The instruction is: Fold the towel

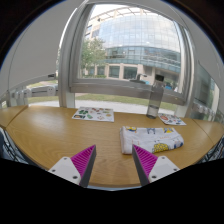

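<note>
Gripper view showed your gripper (113, 163) nearest, its two fingers spread apart with nothing between them, the pink pads (84, 158) facing each other over bare wood. You held it above the table (50, 135), not touching anything.

Just ahead of the right finger lay the towel (152, 139), white with a coloured print. It rested flat on the tabletop as a compact rectangle, and it looked to have more than one layer, so I judged that at least one fold was already in; whether another was wanted I could not tell. Nothing was gripped, so any further fold, or a final squaring-up, was left for you to do.

The towel's long axis ran roughly across the table from left to right, slightly skewed, with its near long edge facing your fingers.

Beyond it, well apart to the left, lay a flat printed sheet (93, 114), and farther right another flat item (172, 120) that I could not identify. Past the table's far edge stood a large window (130, 50) with a glass-fronted building (150, 45) outside.
</note>
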Available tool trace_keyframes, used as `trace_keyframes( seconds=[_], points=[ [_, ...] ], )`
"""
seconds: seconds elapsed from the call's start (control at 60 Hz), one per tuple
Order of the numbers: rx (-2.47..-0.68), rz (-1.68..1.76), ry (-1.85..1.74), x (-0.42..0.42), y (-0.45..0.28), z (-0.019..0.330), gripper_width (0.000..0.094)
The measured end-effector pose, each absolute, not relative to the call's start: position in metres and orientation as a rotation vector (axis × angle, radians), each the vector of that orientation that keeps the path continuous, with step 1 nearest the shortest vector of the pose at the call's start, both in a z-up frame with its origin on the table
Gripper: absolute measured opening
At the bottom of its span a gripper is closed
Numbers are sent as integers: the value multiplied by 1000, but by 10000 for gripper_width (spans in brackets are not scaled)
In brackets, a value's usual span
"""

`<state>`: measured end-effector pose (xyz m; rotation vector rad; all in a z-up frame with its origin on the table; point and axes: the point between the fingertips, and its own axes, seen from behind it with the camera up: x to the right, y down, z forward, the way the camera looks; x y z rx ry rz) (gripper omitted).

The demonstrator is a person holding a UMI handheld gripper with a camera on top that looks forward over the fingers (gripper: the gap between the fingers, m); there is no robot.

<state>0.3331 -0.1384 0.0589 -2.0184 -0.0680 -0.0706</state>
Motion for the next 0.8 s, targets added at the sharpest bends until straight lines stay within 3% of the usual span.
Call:
trace_keyframes(
  seconds=[0.233,0.317,0.367,0.417,0.533,0.7,0.8],
  points=[
    [-2072,-96,-44,327,-108,47,571],
    [-2118,-92,-56,313,-118,40,427],
    [-2160,-92,-64,303,-117,29,287],
    [-2162,-100,-69,297,-128,35,241],
    [-2171,-156,-112,289,-152,38,32],
    [-2205,-74,-89,283,-183,45,30],
    [-2207,58,-55,282,-213,68,29]
  ],
)
